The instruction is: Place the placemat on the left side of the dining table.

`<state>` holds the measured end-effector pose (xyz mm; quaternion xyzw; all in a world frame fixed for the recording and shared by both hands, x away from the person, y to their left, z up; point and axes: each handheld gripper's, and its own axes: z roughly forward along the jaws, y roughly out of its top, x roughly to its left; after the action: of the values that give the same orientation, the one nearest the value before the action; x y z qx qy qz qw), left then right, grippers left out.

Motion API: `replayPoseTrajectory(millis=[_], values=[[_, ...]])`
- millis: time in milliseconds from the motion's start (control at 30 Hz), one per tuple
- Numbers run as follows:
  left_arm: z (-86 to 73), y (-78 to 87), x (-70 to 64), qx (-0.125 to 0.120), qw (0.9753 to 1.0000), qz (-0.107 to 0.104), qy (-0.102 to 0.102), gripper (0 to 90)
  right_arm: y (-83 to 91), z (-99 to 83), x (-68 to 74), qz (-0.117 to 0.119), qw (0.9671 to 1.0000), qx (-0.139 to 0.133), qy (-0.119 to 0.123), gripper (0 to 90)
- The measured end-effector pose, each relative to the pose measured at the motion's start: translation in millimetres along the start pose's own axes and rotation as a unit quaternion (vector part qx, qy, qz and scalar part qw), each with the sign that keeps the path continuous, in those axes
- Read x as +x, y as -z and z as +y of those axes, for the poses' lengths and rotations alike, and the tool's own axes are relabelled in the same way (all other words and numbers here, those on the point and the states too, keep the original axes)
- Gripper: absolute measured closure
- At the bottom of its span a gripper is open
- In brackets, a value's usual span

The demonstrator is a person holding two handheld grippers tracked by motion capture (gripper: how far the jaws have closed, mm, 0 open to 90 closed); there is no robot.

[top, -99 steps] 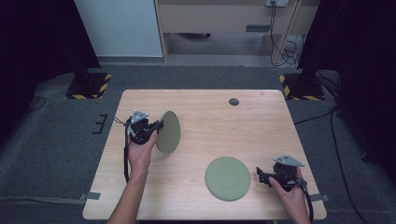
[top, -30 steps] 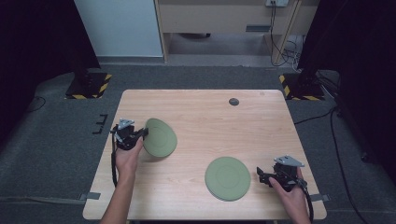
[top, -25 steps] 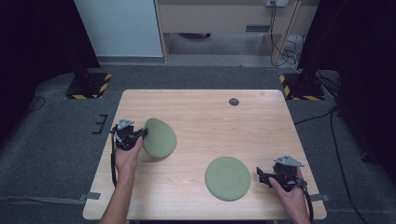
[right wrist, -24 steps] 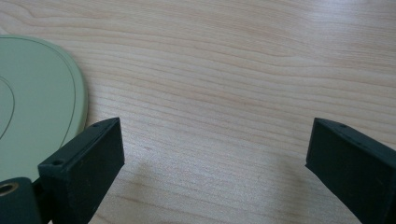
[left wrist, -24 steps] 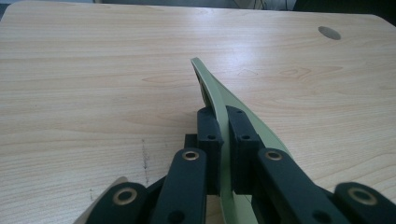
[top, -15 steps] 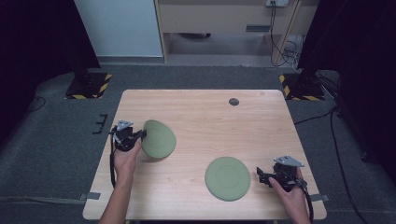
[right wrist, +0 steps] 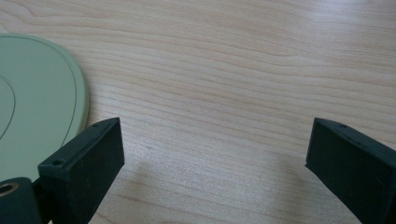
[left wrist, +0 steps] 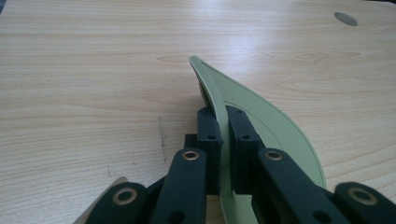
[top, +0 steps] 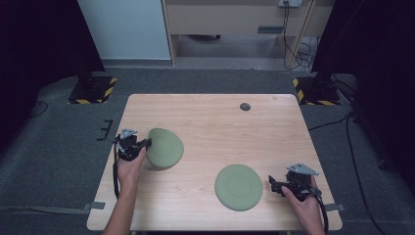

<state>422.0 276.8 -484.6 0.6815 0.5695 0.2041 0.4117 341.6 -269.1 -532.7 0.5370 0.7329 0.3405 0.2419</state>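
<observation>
I have the left hand-held gripper (top: 145, 144) clamped on the near rim of a round, flat, pale green plastic plate (top: 165, 147); in the left hand-held gripper view its two black jaws stand pressed together with the rim (left wrist: 219, 116) pinched between them. The plate runs out ahead of the jaws and a little to their right, tilted, its far edge seemingly down on the light wooden desk (top: 215, 122) and the gripped edge raised; I cannot tell for certain whether the far edge touches the wood. A second round pale green plate (top: 239, 186) lies flat on the desk well off to the held plate's right, towards the other hand. My right hand-held gripper (top: 272, 184) sits just beside that flat plate, jaws wide apart and holding nothing; in the right hand-held gripper view the plate's rim (right wrist: 70, 93) lies just beyond the tip of the left-hand jaw, bare wood between the jaws. What the next move turns on, as I judge it, is that the flat plate lies sideways from the left hand-held gripper, across the desk, while the right one is much nearer to it. A small dark round disc (top: 244, 106) sits far ahead, out of the way.
</observation>
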Motion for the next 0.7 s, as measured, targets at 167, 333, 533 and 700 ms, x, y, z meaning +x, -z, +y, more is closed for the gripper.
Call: replayPoseTrajectory(millis=[167, 333, 533, 700], values=[[-0.8, -0.4, 1.2, 0.003, 1.0000, 0.002, 0.001, 85.1, 0.1, 0.1, -0.3, 0.000, 1.0000, -0.001, 0.000, 4.5], [-1.5, -0.8, 2.7, 0.007, 1.0000, 0.004, 0.000, 85.1, 0.2, 0.1, -0.4, 0.000, 1.0000, -0.001, 0.000, 4.5], [-5.0, -2.1, 6.9, 0.010, 0.9999, 0.008, 0.007, 85.1, 0.4, 0.1, -0.7, 0.000, 1.0000, -0.001, 0.000, 4.5], [-7.7, -1.4, 10.9, 0.011, 0.9998, 0.011, 0.012, 85.1, 0.1, -0.1, -0.5, 0.000, 1.0000, -0.001, 0.000, 4.5]])
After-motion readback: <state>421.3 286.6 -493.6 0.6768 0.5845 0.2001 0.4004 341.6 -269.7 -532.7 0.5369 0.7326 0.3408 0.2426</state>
